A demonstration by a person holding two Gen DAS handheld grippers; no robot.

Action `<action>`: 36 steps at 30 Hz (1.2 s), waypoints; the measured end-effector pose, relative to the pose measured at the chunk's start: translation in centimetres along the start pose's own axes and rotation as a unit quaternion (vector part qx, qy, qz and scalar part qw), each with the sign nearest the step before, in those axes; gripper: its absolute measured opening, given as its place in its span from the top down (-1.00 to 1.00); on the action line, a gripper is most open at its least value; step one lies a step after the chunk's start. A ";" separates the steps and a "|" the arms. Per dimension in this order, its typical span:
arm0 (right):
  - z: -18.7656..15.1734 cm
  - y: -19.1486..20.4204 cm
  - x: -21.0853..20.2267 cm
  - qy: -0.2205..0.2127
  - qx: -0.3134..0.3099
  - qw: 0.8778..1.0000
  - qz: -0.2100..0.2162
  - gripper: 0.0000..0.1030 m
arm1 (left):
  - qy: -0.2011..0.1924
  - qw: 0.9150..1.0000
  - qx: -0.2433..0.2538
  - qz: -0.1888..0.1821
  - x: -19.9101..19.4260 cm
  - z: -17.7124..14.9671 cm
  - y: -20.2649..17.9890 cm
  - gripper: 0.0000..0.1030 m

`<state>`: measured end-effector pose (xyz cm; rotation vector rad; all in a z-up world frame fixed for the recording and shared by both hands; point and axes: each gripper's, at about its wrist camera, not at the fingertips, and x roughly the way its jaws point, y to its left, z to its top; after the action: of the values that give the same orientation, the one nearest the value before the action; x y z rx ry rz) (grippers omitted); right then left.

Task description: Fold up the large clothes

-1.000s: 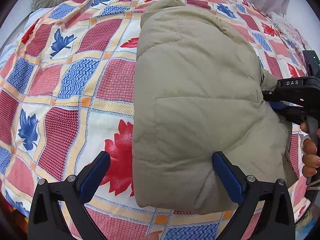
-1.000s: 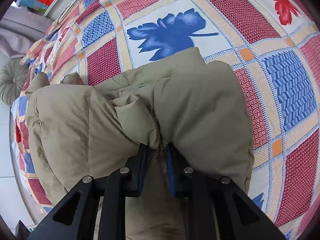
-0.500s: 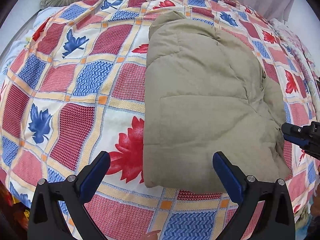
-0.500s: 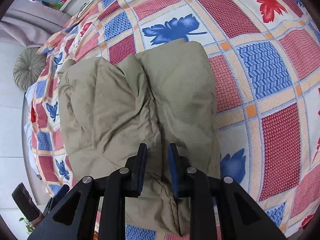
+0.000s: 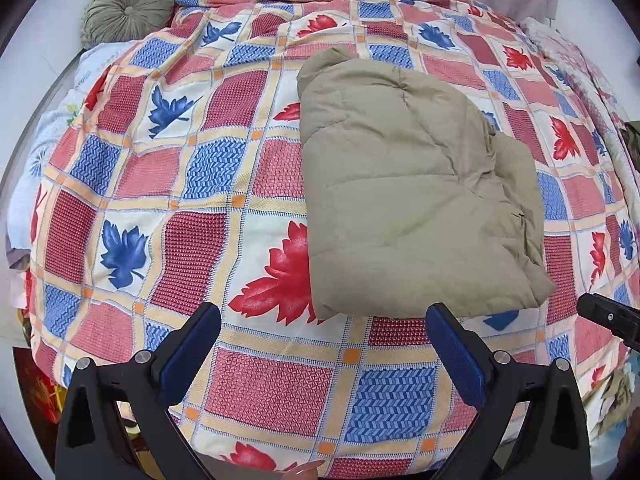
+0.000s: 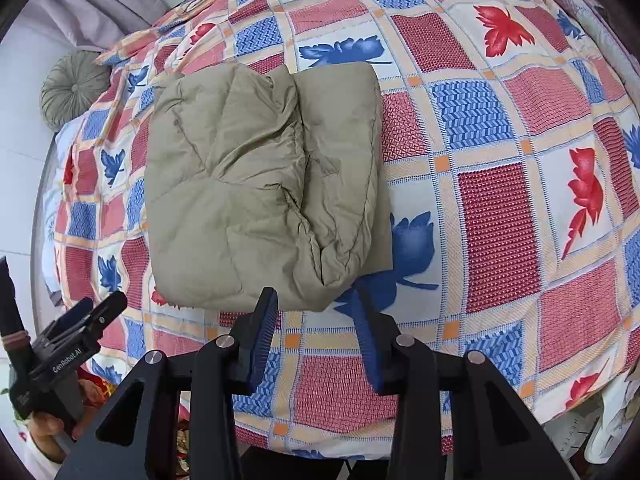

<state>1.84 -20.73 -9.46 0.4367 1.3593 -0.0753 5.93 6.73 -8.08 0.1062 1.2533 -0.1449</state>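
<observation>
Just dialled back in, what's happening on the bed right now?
A person is folding a large khaki padded jacket on a bed covered by a patchwork leaf-print quilt, using a handheld gripper in each hand. The jacket lies folded into a compact bundle on the quilt. Neither gripper holds it: the left gripper is wide open over the quilt, clear of the bundle, and the right gripper has just been opening, with nothing between its jaws. The fold looks finished or close to it.

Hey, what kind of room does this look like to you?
Most likely a bedroom. A leaf-patterned patchwork bedspread covers a wide bed, a round tufted cushion sits at its far end, and a folded khaki padded jacket lies on top.
</observation>
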 end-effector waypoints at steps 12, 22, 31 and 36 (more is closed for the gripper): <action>-1.8 4.5 -8.0 -0.044 -0.046 0.998 -0.017 -0.66 | -0.063 0.998 0.004 -0.003 -9.4 0.0 -0.7 -0.99; -2.2 7.4 -13.3 -0.126 -0.064 0.988 -0.061 -0.74 | -0.082 0.997 -0.015 0.002 -13.8 0.3 0.2 -0.99; -2.8 9.5 -15.6 -0.164 -0.092 0.978 -0.086 -0.74 | -0.089 0.995 -0.039 0.014 -15.2 0.3 1.0 -0.99; -2.8 9.8 -15.9 -0.167 -0.092 0.978 -0.088 -0.74 | -0.097 0.994 -0.040 0.016 -16.0 0.2 1.0 -0.99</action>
<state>-1.33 -13.92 7.88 0.1388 1.0585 -0.1598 1.45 8.45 7.17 0.0417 1.0612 -0.0758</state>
